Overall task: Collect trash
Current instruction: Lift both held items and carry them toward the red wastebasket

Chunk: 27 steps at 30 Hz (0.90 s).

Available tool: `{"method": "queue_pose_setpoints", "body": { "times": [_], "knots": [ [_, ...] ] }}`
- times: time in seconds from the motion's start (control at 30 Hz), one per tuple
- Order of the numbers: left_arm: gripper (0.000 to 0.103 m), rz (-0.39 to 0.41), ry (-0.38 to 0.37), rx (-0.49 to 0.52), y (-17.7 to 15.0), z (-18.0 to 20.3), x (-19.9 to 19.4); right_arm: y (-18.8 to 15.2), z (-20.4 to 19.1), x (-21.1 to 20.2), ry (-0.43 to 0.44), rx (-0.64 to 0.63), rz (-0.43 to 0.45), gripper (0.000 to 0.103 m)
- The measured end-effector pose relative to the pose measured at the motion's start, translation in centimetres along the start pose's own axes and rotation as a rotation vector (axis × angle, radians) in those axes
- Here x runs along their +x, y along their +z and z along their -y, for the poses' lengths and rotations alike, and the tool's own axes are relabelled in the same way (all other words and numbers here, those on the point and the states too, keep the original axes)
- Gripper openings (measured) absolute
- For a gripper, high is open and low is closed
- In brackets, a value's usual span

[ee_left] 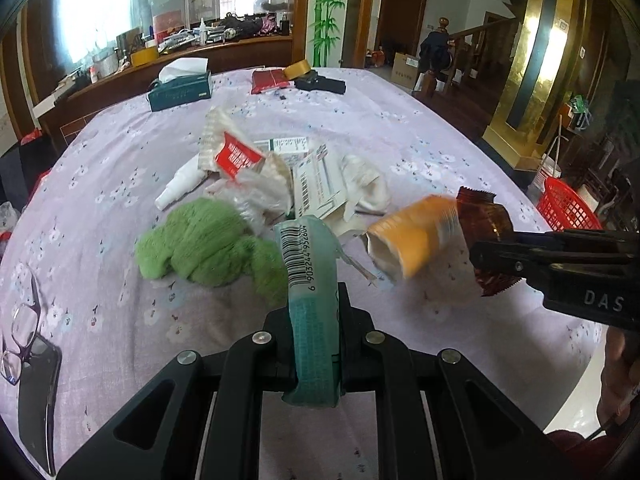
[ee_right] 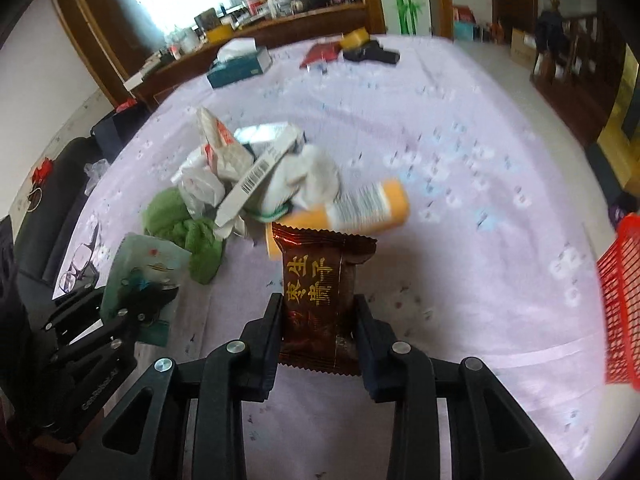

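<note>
Trash lies heaped near the middle of a table under a lilac flowered tablecloth (ee_left: 420, 132); the heap holds a crumpled white-and-red bag (ee_left: 230, 148), a white barcoded carton (ee_left: 320, 186), crumpled white paper (ee_left: 366, 184), a small white bottle (ee_left: 182, 186) and a green cloth (ee_left: 208, 248) on its near side. Two pieces are off the cloth; the left gripper (ee_left: 316, 308) has its jaws pressed together on a flat teal packet (ee_left: 308, 280) with a barcode, held upright between the fingers; the right gripper (ee_right: 320, 320) is clamped on a brown snack wrapper (ee_right: 320, 284) printed with gold characters, its crimped ends sticking out above and below the pads. An orange tube (ee_right: 352, 208) with a white label shows blurred just beyond the wrapper; whether it rests on the cloth I cannot tell. A red basket (ee_right: 622, 304) sits at the table's right edge, well apart from the heap. At the far end stand a dark green tissue box (ee_left: 180, 90), a red packet (ee_left: 270, 80) and a roll of tape (ee_left: 297, 68); glasses (ee_left: 24, 332) lie on a dark phone (ee_left: 36, 396) at the near left.
</note>
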<state>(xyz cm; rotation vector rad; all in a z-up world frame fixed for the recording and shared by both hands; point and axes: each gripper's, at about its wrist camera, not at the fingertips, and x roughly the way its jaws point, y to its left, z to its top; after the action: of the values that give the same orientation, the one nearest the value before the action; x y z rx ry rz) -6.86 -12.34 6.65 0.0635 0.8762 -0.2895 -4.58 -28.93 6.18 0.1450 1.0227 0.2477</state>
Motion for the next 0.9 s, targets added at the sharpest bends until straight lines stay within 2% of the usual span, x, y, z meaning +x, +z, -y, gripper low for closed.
{"method": "queue_pose_setpoints", "body": {
  "times": [0.33, 0.9],
  "knots": [
    [0.013, 0.016, 0.022, -0.005, 0.7, 1.4, -0.4, -0.3, 1.0, -2.0, 0.003, -0.015, 0.035, 0.036],
    [0.013, 0.042, 0.063, 0.045, 2.1, 3.6, -0.8, -0.8, 2.9, -4.1, 0.006, 0.02, 0.081, 0.036]
  ]
}}
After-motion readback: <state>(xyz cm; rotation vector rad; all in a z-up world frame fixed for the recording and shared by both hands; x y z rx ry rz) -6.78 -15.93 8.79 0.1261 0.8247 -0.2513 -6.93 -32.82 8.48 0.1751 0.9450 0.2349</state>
